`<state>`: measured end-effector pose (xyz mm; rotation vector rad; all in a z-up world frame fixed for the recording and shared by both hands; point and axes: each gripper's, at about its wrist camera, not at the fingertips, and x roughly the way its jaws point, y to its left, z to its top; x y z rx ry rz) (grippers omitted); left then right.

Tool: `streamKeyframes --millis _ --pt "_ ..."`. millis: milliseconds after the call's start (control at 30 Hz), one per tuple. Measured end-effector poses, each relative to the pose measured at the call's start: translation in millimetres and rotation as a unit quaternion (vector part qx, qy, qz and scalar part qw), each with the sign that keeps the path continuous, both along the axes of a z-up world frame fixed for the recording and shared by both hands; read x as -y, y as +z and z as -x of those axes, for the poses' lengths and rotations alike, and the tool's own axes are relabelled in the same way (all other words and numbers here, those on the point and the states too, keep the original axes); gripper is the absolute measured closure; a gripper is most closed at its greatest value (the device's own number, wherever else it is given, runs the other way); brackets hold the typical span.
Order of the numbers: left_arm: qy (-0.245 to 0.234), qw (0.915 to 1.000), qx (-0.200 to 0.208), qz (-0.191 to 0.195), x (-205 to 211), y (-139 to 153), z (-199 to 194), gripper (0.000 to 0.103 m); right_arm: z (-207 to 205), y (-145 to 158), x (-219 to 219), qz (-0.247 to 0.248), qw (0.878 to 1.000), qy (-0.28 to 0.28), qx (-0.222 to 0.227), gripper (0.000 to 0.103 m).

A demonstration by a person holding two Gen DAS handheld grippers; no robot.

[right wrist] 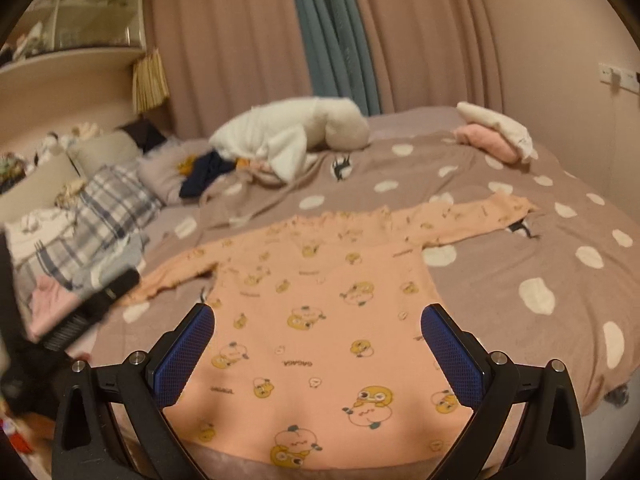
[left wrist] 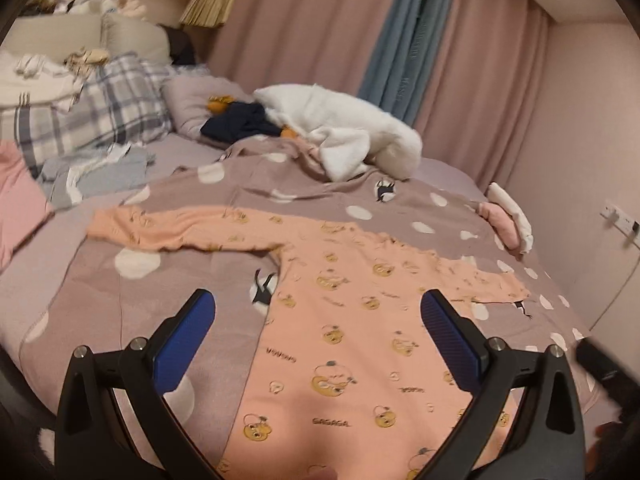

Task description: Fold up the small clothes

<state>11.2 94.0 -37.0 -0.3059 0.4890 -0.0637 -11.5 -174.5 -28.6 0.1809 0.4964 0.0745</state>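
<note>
left gripper (left wrist: 318,316) with jaws spread wide, blue pads (left wrist: 182,344) apart, holding nothing. right gripper (right wrist: 318,330) likewise wide open, level, pointing to the far side.

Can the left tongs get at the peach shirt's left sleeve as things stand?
Probably yes. The left tongs hang open over the peach shirt, and its left sleeve lies flat and spread on the spotted blanket with nothing lying on it or across the way.

A peach long-sleeved top (right wrist: 320,320) with cartoon prints lies flat, sleeves spread, on the bed.
</note>
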Motion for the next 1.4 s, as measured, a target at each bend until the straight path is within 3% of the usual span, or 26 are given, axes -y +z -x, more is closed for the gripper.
streamKeyframes --millis 133,200,367,600,800,1167,1267,1400 --pt "0.021 0.9986 -0.047 0.012 -7 -4 -1 0.000 2 3 10 -0.003 1.000 -0.014 -0.012 0.000" --pt "0.035 0.9979 -0.055 -0.007 -2 7 2 0.000 3 2 16 -0.006 1.000 -0.016 -0.011 0.000" --pt "0.063 0.9948 0.010 -0.080 25 32 20 0.000 -9 -8 26 -0.021 0.999 -0.010 -0.024 0.000" --pt "0.061 0.9955 0.000 -0.072 40 29 40 0.000 -7 -17 34 -0.031 0.999 0.015 -0.023 0.000" --pt "0.076 0.9873 0.030 -0.136 68 30 50 0.000 -4 -16 43 -0.038 0.999 0.032 -0.009 0.000" --pt "0.052 0.9892 0.001 -0.137 77 21 41 0.000 -5 -21 51 -0.043 0.998 0.037 -0.001 0.000" --pt "0.048 0.9893 -0.004 -0.138 76 17 38 0.000 -25 -24 73 -0.055 0.998 0.034 -0.013 0.000" --pt "0.058 0.9872 -0.009 -0.148 70 6 29 0.000 -71 -28 141 -0.119 0.991 0.030 -0.058 0.000"
